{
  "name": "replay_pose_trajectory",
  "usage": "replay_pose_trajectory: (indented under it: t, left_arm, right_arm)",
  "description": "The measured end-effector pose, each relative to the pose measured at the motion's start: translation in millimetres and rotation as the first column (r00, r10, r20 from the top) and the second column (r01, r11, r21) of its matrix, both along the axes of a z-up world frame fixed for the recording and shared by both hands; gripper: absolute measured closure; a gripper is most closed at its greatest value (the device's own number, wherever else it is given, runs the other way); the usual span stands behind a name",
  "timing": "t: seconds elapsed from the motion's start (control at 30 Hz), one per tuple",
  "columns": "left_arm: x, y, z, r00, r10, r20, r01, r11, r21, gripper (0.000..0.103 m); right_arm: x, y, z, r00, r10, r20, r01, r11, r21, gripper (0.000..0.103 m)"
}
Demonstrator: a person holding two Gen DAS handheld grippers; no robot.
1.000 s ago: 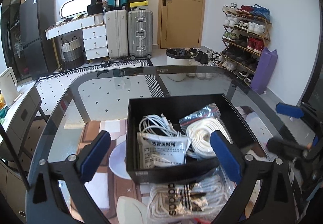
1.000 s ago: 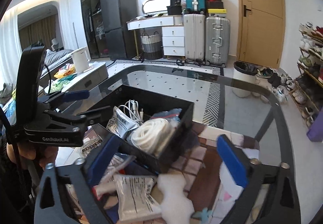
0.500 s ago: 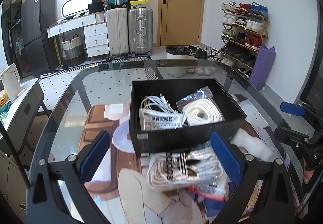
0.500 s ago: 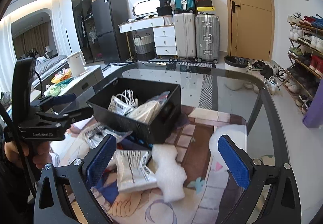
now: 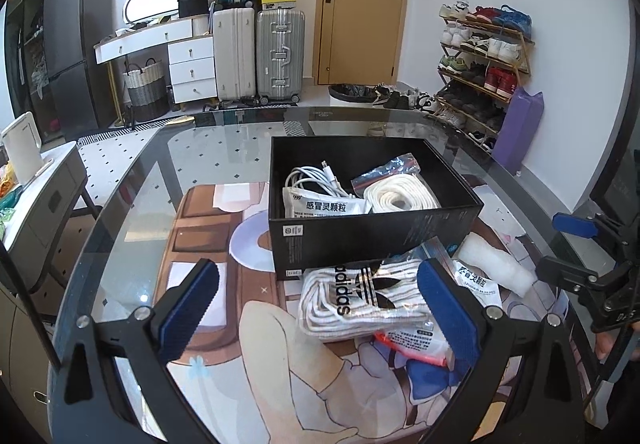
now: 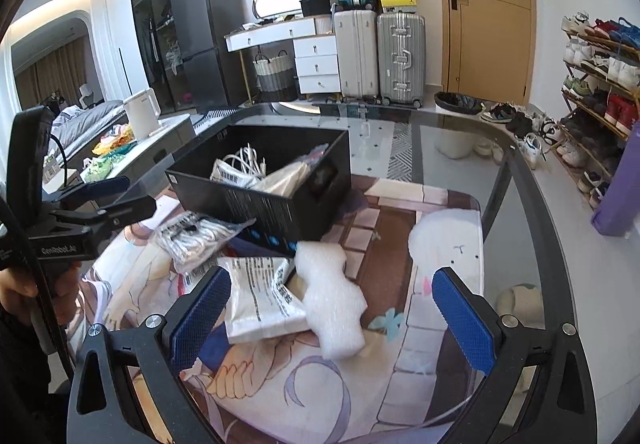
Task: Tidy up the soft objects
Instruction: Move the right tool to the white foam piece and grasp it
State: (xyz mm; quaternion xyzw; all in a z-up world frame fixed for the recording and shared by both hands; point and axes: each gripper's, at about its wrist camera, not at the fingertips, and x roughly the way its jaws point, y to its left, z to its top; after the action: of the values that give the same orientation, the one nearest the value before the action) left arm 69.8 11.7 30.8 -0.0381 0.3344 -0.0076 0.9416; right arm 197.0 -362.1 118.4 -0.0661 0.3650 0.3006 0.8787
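Note:
A black box [image 5: 372, 228] [image 6: 276, 204] stands on the glass table and holds a white cable [image 5: 316, 180], a white sachet [image 5: 324, 206] and a bagged white rope coil [image 5: 400, 196]. In front of it lie a bagged pack of Adidas socks [image 5: 360, 296] [image 6: 192, 236], a white printed pouch [image 5: 416, 340] [image 6: 260, 296] and a white foam piece [image 5: 496, 264] [image 6: 332, 300]. My left gripper [image 5: 316, 308] is open, hanging just above and before the socks. The right gripper [image 6: 332, 316] is open over the foam piece, holding nothing.
A printed mat [image 6: 400, 384] covers the near part of the glass table [image 5: 224, 148]. Off the table are suitcases [image 5: 260, 52], a white drawer unit [image 5: 192, 68], a shoe rack [image 5: 484, 60], a door [image 5: 360, 0] and a low cabinet with a kettle [image 6: 140, 116].
Both grippers have pulled back from the box toward me, so the socks, pouch and foam piece in front of it have come into fuller view. Both stay open.

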Motion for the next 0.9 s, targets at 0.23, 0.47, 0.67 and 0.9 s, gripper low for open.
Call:
replay_pose_trajectory:
  t: [0.23, 0.47, 0.67, 0.9]
  left_arm:
    - [-7, -4, -3, 1.000, -0.029, -0.006, 0.029, 1.000, 0.004, 0.003]
    - [-10, -6, -6, 0.999, -0.037, -0.014, 0.037, 0.999, 0.004, 0.003]
    - [-12, -8, -9, 0.999, -0.048, -0.019, 0.048, 0.999, 0.010, 0.003]
    - [-14, -8, -13, 0.998, -0.053, -0.028, 0.053, 0.999, -0.002, 0.003]
  right_arm:
    - [2, -4, -11, 0.999, -0.032, -0.036, 0.032, 0.999, -0.007, 0.001]
    - [5, -3, -26, 0.996, -0.050, -0.077, 0.047, 0.998, -0.036, 0.001]
    - [8, -5, -34, 0.993, -0.057, -0.103, 0.052, 0.997, -0.049, 0.001]
    - [11, -4, -37, 0.991, -0.068, -0.112, 0.062, 0.996, -0.063, 0.001]
